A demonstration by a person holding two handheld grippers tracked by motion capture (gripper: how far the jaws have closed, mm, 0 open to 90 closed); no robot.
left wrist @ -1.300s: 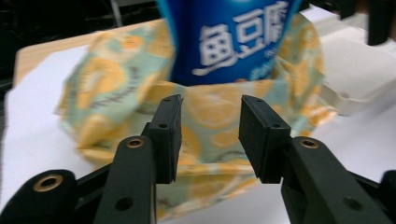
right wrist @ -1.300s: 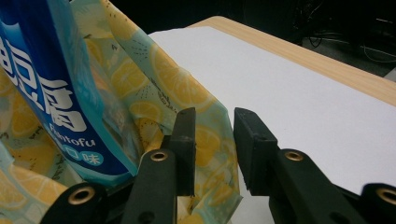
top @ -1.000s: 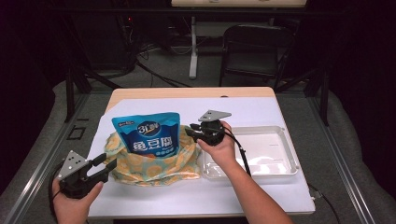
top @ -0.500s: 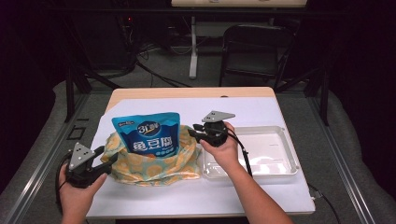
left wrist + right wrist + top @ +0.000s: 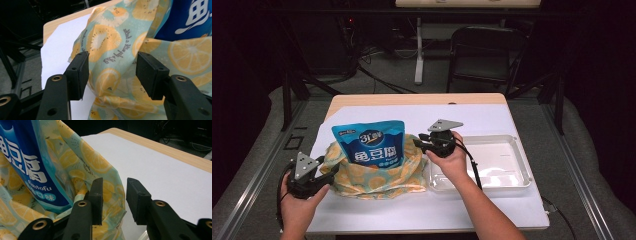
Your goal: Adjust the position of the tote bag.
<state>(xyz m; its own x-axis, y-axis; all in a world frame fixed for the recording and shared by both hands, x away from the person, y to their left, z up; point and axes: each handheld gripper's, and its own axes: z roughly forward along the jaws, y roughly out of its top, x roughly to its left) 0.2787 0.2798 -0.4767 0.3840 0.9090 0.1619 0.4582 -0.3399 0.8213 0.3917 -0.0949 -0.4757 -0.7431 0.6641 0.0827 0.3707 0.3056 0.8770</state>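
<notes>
Fruit-printed cloth bag (image 5: 377, 175), pale teal fabric covered in orange and kiwi slices, sits on the white sheet (image 5: 492, 120) over the wooden table (image 5: 412, 98), left of centre. A blue foil snack pouch (image 5: 369, 145) stands upright inside it, its white Chinese characters large on the front; in the right gripper view the smaller words "Fishtofu" can be read beneath them. Cursive script runs along the bag's cloth in the left gripper view, too small to make out.

The left gripper (image 5: 112, 72) is at the bag's left edge, jaws having just been opening and now wide apart, with a fold of cloth between them but not pressed. The right gripper (image 5: 113, 200) is at the bag's right rim, jaws partly apart, one pad against the fabric edge; whether it pinches is unclear. A clear plastic tray (image 5: 517, 175) lies just right of the bag
</notes>
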